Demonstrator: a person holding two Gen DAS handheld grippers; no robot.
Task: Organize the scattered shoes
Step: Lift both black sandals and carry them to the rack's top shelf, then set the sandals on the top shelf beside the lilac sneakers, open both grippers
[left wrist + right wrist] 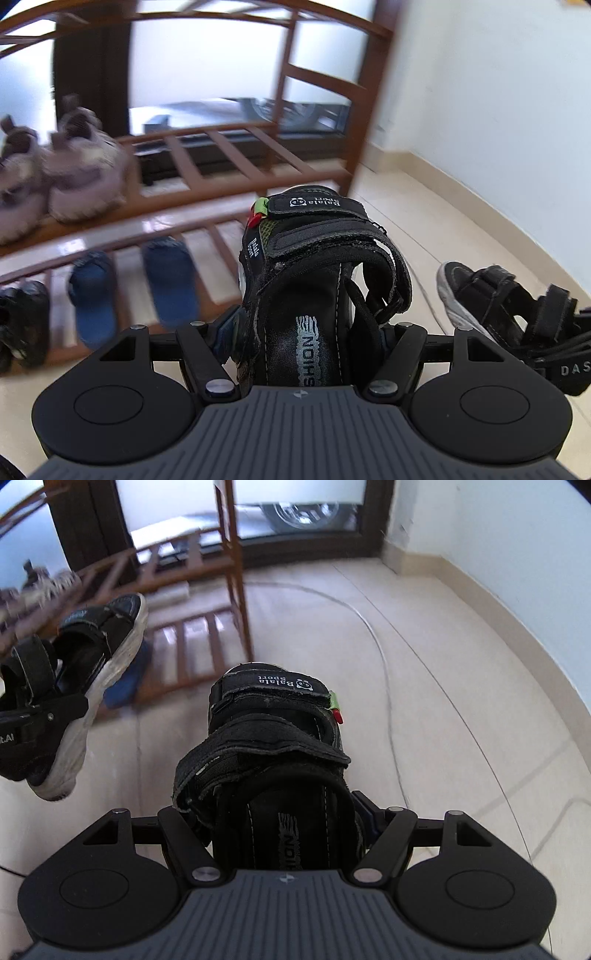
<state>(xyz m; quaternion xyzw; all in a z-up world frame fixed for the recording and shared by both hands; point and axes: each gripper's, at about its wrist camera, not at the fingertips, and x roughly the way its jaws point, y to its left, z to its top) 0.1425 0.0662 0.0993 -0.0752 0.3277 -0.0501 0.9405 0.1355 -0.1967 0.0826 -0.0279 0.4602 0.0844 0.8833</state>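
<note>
Both our grippers, left gripper [303, 325] and right gripper [284, 805], clamp black sandals heel-first; left sandal [317, 258], right sandal [273, 746], toes toward the wooden rack [207, 155].

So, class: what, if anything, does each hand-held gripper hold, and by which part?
Each grips one black sandal at its heel end: left hand-held gripper holds the left sandal, right hand-held gripper the right sandal.

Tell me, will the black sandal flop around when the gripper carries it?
Probably only a little: the black sandal in the left gripper has a thick sole that looks stiff. Its fabric straps look soft, so they may wobble.
</note>
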